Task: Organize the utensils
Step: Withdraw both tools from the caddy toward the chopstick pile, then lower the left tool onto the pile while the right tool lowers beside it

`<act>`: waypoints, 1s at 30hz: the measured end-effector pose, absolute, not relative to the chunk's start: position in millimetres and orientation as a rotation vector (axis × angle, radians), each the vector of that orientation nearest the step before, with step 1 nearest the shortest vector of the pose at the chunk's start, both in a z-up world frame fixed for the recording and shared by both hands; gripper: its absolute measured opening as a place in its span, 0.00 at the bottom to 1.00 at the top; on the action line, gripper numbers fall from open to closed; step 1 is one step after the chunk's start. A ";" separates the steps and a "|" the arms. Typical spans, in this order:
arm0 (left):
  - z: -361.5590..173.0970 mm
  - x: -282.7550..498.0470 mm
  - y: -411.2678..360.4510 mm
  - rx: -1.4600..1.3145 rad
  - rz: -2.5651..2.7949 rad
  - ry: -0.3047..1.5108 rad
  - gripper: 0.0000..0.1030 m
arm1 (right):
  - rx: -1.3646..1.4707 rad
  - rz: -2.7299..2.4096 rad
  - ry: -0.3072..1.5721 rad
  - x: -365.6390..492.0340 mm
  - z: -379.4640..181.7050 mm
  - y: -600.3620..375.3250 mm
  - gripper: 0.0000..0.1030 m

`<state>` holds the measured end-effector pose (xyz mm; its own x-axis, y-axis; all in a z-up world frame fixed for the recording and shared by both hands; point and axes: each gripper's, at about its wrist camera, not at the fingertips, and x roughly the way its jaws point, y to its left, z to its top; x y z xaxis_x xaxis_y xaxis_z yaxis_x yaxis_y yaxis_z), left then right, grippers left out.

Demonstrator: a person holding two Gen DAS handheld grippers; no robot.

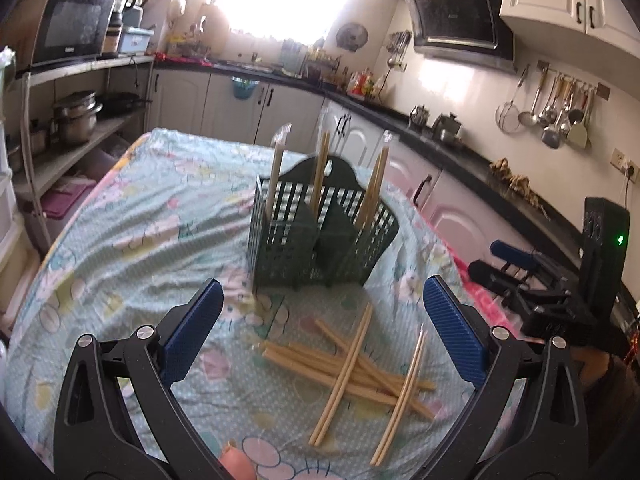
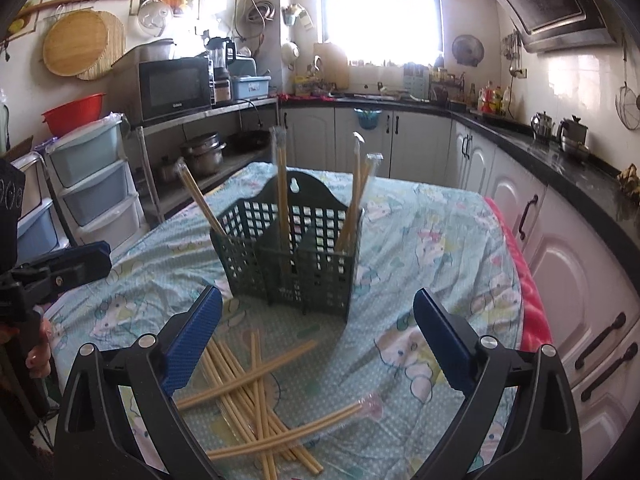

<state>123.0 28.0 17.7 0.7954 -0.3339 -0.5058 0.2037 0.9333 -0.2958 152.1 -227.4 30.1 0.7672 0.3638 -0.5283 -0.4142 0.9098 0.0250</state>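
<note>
Chopsticks (image 1: 352, 364) mostly lie loose in a crossed pile at lower centre of the tabletop (image 1: 132, 216); only a few pairs stand in the green basket (image 1: 316, 236) behind. Left hand-held gripper (image 1: 320, 328) and right hand-held gripper (image 2: 318, 330) both gape wide, empty.

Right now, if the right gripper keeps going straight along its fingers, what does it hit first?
Probably the patterned cloth just short of the green basket. The right gripper is open and angled down, nothing between the jaws. The loose chopsticks lie lower left of its line. Depth is unclear, so the basket base could come first.
</note>
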 end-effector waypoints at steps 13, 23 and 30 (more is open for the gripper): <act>-15.0 141.8 6.8 -0.201 -0.357 0.695 0.90 | -0.072 0.366 0.682 153.7 -11.7 -250.3 0.91; -40.8 184.6 -29.7 -0.149 -0.428 0.803 0.90 | -0.023 0.342 0.809 165.9 -57.3 -266.0 0.85; -60.5 214.8 -59.1 -0.112 -0.491 0.892 0.79 | 0.049 0.357 0.882 180.3 -77.6 -274.1 0.75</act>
<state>214.8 -59.1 -60.5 0.5253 -0.4555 -0.7188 0.3637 0.8838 -0.2944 180.3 -274.1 -77.6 0.5806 0.3254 -0.7464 -0.2858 0.9398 0.1875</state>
